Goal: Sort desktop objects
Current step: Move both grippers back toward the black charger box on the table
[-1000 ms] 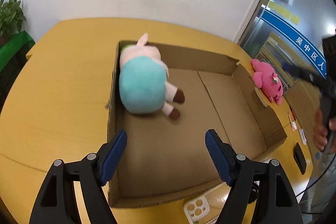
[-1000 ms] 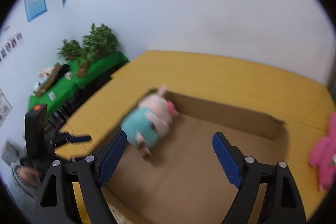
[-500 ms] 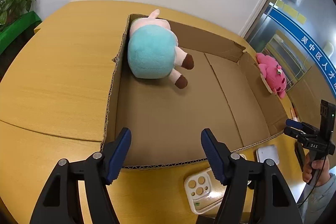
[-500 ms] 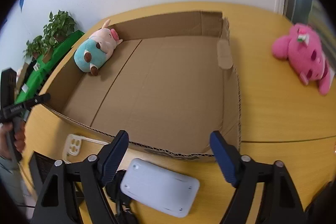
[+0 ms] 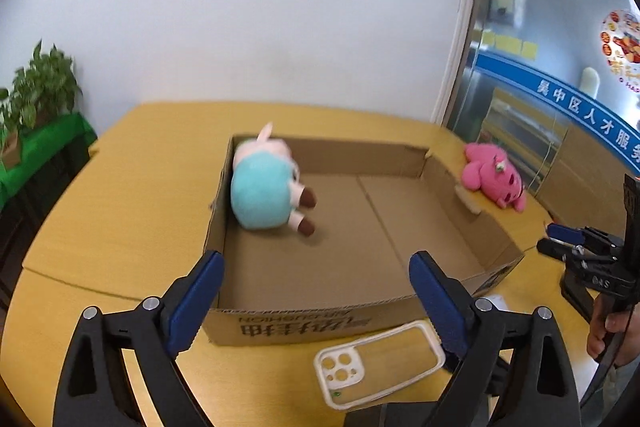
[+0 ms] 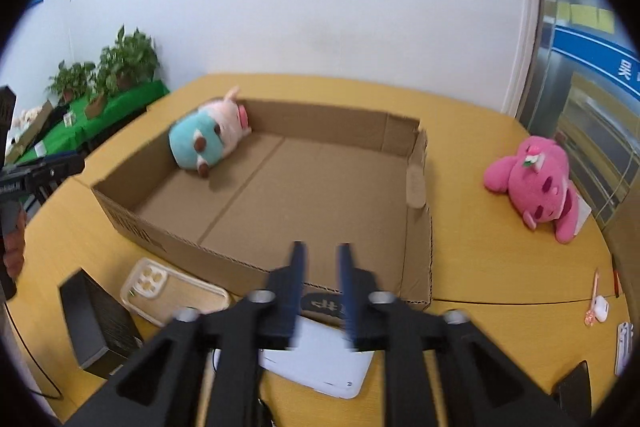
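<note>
An open cardboard box (image 5: 300,323) (image 6: 136,227) lies on the yellow table. A teal and pink plush pig (image 5: 262,193) (image 6: 204,139) lies in its far left corner. A pink plush (image 5: 494,177) (image 6: 536,179) rests on the table to the right of the box. A clear phone case with a white rim (image 5: 380,363) (image 6: 168,289) lies in front of the box. My left gripper (image 5: 314,263) hovers above the box's front wall, jaws opening, nothing between them. My right gripper (image 6: 320,255) is blurred over the front right wall, jaws close together with a narrow empty gap.
A white flat device (image 6: 320,359) lies under my right gripper and a black box (image 6: 96,323) stands left of it. A small white earbud case (image 6: 600,309) and pens lie at the right. Potted plants (image 6: 116,67) on green cloth stand beyond the table's left.
My left gripper has drawn back from over the box and its jaws stand wider. My right gripper's jaws have come much closer together and it has shifted along the box's front.
</note>
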Available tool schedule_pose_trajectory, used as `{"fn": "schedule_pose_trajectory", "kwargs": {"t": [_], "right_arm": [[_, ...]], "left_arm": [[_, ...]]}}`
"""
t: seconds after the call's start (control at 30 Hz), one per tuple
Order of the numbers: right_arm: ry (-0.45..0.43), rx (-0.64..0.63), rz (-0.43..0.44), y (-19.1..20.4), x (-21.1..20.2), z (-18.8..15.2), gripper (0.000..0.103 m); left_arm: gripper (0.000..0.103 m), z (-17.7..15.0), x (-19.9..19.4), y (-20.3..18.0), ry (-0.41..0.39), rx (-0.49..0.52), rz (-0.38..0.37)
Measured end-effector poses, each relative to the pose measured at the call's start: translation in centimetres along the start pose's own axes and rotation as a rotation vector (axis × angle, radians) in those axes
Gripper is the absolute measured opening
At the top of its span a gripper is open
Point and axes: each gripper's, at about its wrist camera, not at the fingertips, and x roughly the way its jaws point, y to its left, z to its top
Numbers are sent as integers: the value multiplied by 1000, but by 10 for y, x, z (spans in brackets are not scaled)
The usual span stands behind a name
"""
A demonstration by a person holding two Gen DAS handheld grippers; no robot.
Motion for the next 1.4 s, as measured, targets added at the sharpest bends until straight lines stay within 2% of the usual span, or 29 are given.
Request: {"fn": "schedule_pose_trajectory", "kwargs": {"t": [0.03,0.07,0.1,0.17,0.2,0.23,0.27,0.3,0.37,0.4,0.43,0.5,0.57,0.77,1.07,1.4], "right_arm": [[-22,11,-2,1,-6,1,84],[-62,21,2,3,-16,0,84],[-80,23,8,6,-22,0,84],[-94,20,11,13,-31,-2,84],[-104,11,8,18,-36,-4,84],[-109,5,8,23,-39,-6,84],[-112,-3,11,27,-42,-8,84],[-110,-13,18,34,-44,-11,84],[-102,-20,32,44,-47,-15,84],[-90,-22,42,49,-46,-18,84],[-82,-23,46,53,-46,-21,84],[-61,-16,53,59,-44,-25,84],[-45,0,62,62,-42,-27,84],[-29,36,58,65,-40,-32,84],[-3,45,43,63,-43,-36,84],[14,46,98,71,-42,-40,84]], "left_arm": [[96,0,-6,-5,-20,5,0],[95,1,-10,-9,-36,7,7],[89,0,-14,-13,-50,8,16],[62,0,-18,-20,-52,21,30],[40,-1,-18,-22,-30,24,16],[29,-1,-18,-23,-13,20,-4],[29,-3,-19,-24,-5,14,-29],[29,-3,-19,-26,-5,17,-44],[50,-8,-23,-33,-10,43,-64],[79,-10,-25,-36,-15,50,-64],[94,-13,-30,-38,-37,52,-58],[94,-17,-40,-42,-86,53,-65],[94,-17,-43,-46,-82,52,-83],[94,-23,-45,-59,-80,80,-73],[94,-29,-38,-56,-50,54,-98],[94,-37,-37,-49,4,23,-109]]}}
